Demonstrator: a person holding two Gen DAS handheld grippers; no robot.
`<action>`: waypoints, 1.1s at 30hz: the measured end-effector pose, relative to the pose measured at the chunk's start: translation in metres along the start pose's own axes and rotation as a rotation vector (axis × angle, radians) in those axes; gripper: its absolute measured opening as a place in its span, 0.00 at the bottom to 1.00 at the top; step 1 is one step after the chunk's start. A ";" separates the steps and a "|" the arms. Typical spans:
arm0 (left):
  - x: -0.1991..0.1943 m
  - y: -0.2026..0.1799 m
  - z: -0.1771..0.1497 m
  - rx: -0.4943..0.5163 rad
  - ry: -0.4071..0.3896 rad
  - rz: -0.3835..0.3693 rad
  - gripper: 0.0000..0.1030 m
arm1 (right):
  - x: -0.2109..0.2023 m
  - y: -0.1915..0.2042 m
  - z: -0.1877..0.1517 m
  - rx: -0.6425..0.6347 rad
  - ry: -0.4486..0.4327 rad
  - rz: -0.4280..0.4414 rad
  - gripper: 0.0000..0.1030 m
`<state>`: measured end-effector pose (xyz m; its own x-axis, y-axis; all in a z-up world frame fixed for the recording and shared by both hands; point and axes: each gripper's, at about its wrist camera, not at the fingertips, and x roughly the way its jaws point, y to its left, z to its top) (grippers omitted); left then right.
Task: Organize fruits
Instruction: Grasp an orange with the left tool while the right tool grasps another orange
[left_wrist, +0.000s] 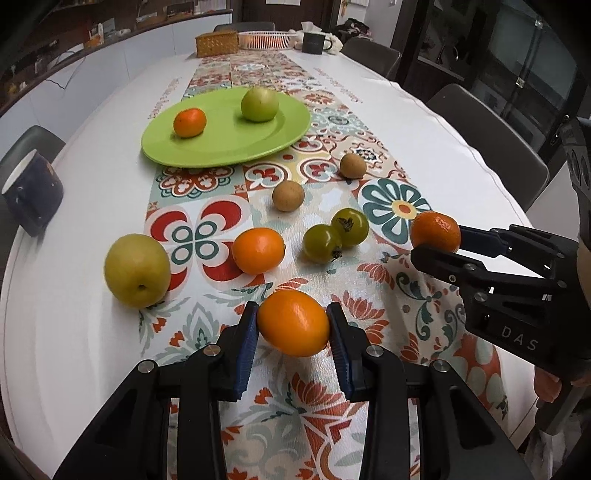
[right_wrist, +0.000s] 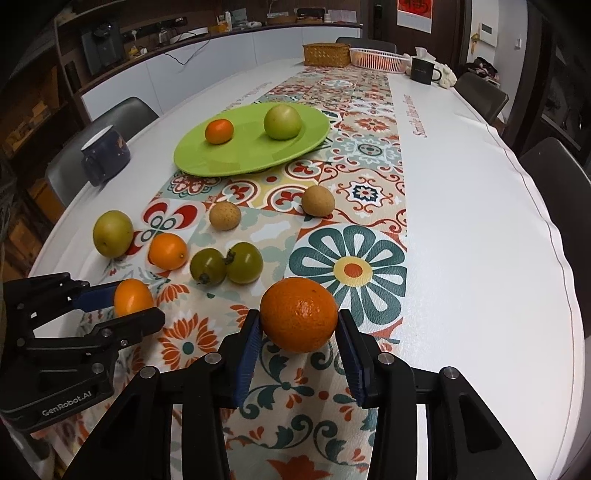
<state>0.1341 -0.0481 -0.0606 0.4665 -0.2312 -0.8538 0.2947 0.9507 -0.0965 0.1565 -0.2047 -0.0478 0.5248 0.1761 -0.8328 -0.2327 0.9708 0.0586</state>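
My left gripper (left_wrist: 293, 310) is shut on a smooth orange (left_wrist: 293, 325) just above the patterned table runner. My right gripper (right_wrist: 299, 315) is shut on a dimpled mandarin (right_wrist: 299, 310); it also shows at the right edge of the left wrist view (left_wrist: 437, 242). A green plate (left_wrist: 229, 147) farther back carries a small mandarin (left_wrist: 189, 122) and a green apple (left_wrist: 259, 104). Loose on the runner lie a yellow-green pear (left_wrist: 137, 270), another orange (left_wrist: 258, 250), two green tomatoes (left_wrist: 322, 243) touching each other, and two brown round fruits (left_wrist: 288, 196).
A dark blue mug (left_wrist: 31, 192) stands near the table's left edge. At the far end are a wicker box (left_wrist: 217, 42), a white basket (left_wrist: 266, 39) and a black mug (left_wrist: 314, 41). Grey chairs (left_wrist: 491, 140) line the right side.
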 end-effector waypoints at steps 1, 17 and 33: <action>-0.003 0.000 0.000 0.000 -0.007 -0.001 0.36 | -0.003 0.001 0.000 0.000 -0.006 0.004 0.41; -0.049 0.017 0.035 0.016 -0.166 0.039 0.36 | -0.039 0.026 0.041 -0.034 -0.136 0.046 0.41; -0.045 0.053 0.100 0.028 -0.234 0.076 0.36 | -0.021 0.040 0.114 -0.103 -0.171 0.046 0.41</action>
<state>0.2123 -0.0083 0.0242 0.6676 -0.2037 -0.7161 0.2724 0.9620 -0.0197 0.2294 -0.1509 0.0351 0.6412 0.2539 -0.7242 -0.3375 0.9408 0.0311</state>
